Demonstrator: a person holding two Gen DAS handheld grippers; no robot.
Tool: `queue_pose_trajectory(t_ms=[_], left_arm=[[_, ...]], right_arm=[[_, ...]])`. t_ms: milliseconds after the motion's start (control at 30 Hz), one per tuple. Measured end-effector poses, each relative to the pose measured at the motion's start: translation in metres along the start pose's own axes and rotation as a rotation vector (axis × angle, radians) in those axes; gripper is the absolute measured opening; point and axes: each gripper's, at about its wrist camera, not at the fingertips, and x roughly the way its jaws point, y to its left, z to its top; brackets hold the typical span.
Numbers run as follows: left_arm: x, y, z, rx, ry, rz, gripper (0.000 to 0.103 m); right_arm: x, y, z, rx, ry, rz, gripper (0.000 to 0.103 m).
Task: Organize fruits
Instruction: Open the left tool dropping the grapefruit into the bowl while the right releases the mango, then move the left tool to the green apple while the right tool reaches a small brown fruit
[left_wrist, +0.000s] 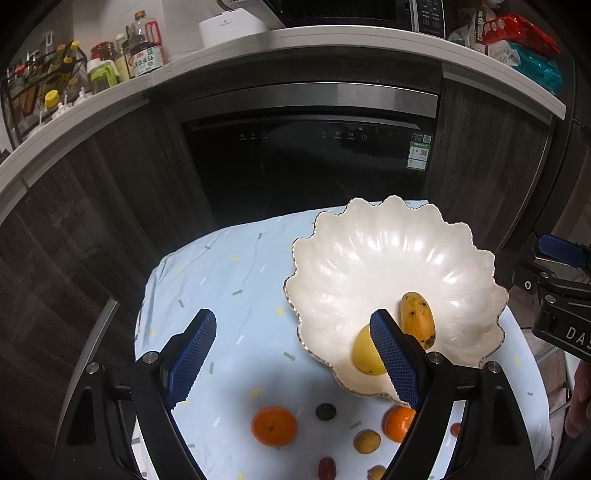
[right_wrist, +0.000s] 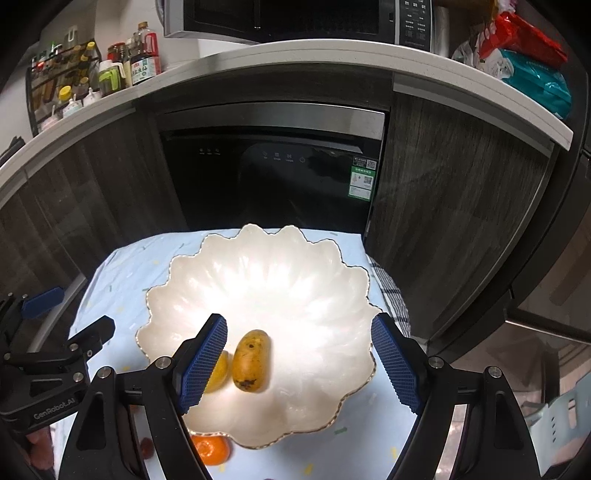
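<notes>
Table (left_wrist: 229, 280), cloth-covered: we judged it the staging place for unsorted fruit. Dish (left_wrist: 388, 258), scalloped, white: the collecting place, holding a mango (left_wrist: 417, 321) and a lemon (left_wrist: 364, 350) side by side. Oranges (left_wrist: 274, 425), two, lay loose on the cloth below the dish, with smaller fruits near them. Left gripper (left_wrist: 295, 354) and right gripper (right_wrist: 297, 362): jaws apart, empty; our left over cloth and dish rim, our right above the mango.
</notes>
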Motion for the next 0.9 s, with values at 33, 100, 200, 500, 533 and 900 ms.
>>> queue_pose_trajectory(t_ms=[33,100,200,500,533,900], left_arm=[[-0.001,0.001,-0.001,-0.003,0.001,0.000,0.086],[-0.004,0.002,-0.004,-0.005,0.003,0.008,0.086],[-0.008,0.003,-0.010,-0.004,0.002,0.013,0.086],[-0.019,0.004,-0.034,0.016,-0.002,0.028,0.086],[-0.020,0.004,-0.038,0.018,-0.003,0.031,0.086],[-0.031,0.010,-0.070,0.007,-0.010,0.075,0.086]], right_arm=[[-0.001,0.001,-0.001,0.000,-0.002,0.001,0.081],[-0.004,0.003,-0.004,-0.002,-0.005,0.002,0.081],[-0.007,0.006,-0.009,-0.007,-0.005,0.007,0.081],[-0.014,0.012,-0.033,-0.004,0.007,0.031,0.081],[-0.015,0.013,-0.036,-0.005,0.008,0.034,0.081],[-0.019,0.027,-0.065,-0.029,0.015,0.049,0.081]])
